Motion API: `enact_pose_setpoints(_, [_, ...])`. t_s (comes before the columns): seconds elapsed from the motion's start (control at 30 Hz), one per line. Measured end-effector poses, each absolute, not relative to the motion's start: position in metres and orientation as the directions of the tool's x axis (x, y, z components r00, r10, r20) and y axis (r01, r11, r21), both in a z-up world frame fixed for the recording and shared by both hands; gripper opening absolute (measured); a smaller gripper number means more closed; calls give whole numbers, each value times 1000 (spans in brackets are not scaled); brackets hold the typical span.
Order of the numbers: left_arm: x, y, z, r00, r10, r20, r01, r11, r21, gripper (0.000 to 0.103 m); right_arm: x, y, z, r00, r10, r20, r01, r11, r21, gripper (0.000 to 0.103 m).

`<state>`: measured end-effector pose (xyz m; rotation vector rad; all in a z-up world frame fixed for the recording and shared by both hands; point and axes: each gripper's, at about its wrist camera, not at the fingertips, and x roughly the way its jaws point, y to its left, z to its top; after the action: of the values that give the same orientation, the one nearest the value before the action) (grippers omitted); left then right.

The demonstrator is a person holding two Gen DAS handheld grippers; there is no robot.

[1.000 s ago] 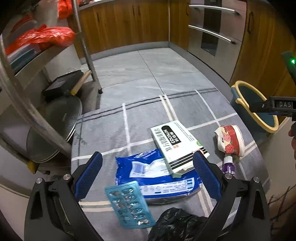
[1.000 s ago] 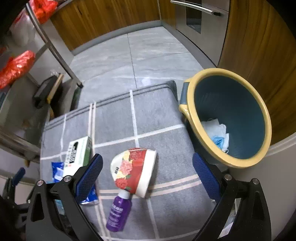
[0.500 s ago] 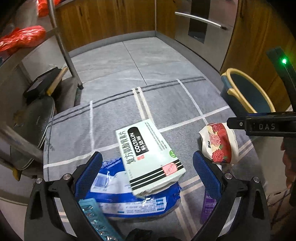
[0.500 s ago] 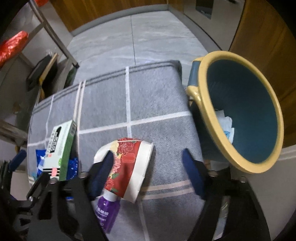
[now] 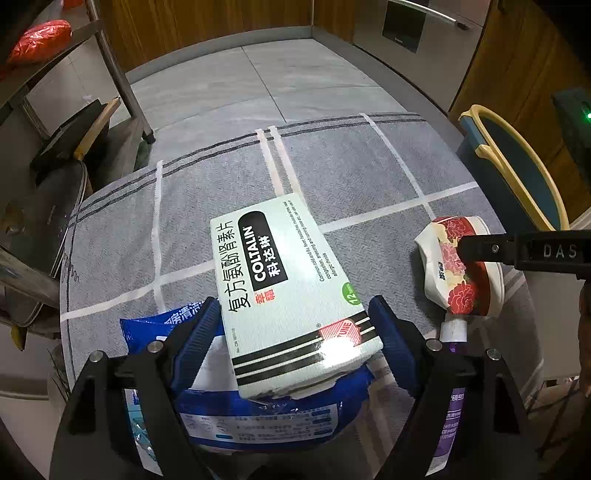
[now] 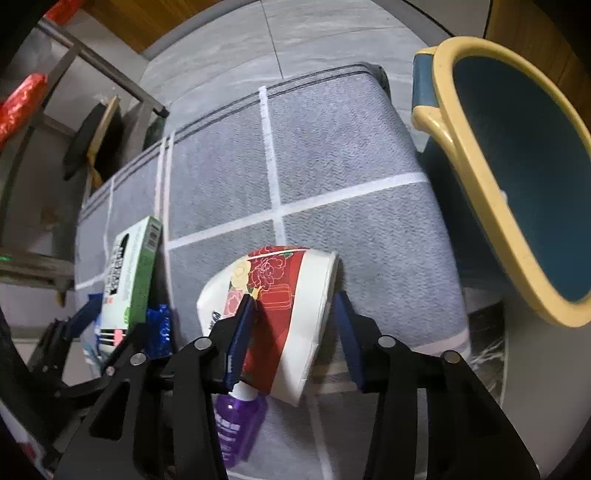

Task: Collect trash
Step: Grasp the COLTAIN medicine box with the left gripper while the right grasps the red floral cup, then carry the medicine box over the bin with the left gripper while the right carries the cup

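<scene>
Looked like a home kitchen: warm wooden cabinet fronts (image 5: 207, 26) along the far wall, a stainless-steel built-in appliance with a bar handle (image 5: 413, 33), pale grey floor tiles (image 5: 258, 85), a metal storage rack (image 5: 122, 85) holding a red plastic bag (image 5: 38, 38).

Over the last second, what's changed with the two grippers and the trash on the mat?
Both grippers advanced and narrowed. The left gripper now brackets the Coltalin box; the right gripper closes around the floral paper cup, its left pad touching. Neither is lifted yet. The purple bottle, blue packet and bin stayed put.
</scene>
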<state>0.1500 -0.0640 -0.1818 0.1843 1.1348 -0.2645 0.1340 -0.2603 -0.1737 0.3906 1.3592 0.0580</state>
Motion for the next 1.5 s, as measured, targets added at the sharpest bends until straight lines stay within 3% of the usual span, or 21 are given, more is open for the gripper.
enact_pose_setpoints(0.1, [151,-60,-180,389,-127,-912,283,959,-12,78,135,-260,-170,233,287,-929,183,925,332,23])
enact_pose_setpoints(0.27, [154,-55,-178,395,-123,-910,262,965,-17,73,136,-257,-158,267,323,-908,157,915,372,10])
enact_pose_setpoints(0.3, [154,-55,-176,405,-121,-906,265,964,-10,49,136,-256,-155,276,326,-904,145,916,374,7])
enact_pose_setpoints(0.33, [156,-56,-174,413,-120,-903,280,960,0,40,136,-253,-151,287,327,-900,128,919,374,6])
enact_pose_setpoints(0.43, [156,-58,-170,415,-128,-901,298,955,2,31,137,-249,-140,311,326,-893,96,924,371,4])
enact_pose_setpoints(0.57, [157,-51,-174,399,-137,-907,270,963,-27,29,136,-250,-133,330,328,-885,78,925,372,4])
enact_pose_setpoints(0.67, [160,-45,-173,409,-118,-905,247,969,-15,29,134,-250,-130,335,331,-882,69,925,374,4])
enact_pose_setpoints(0.7, [162,-43,-171,422,-113,-900,238,971,-10,36,134,-251,-129,336,332,-881,64,926,373,4])
enact_pose_setpoints(0.73, [165,-42,-170,423,-118,-898,228,974,-21,56,133,-250,-127,340,327,-882,55,929,366,4])
enact_pose_setpoints(0.8, [170,-39,-168,441,-121,-889,204,978,-32,78,133,-249,-126,342,323,-882,49,931,361,4])
enact_pose_setpoints(1.07, [194,-43,-192,381,-60,-922,193,981,16,80,135,-254,-119,362,313,-878,37,936,349,4])
enact_pose_setpoints(1.17, [199,-39,-202,346,-69,-936,171,985,-9,72,136,-261,-112,379,326,-866,38,930,366,4])
enact_pose_setpoints(1.5, [186,-65,-167,481,-43,-876,271,957,102,70,139,-278,-89,441,331,-834,47,920,390,4])
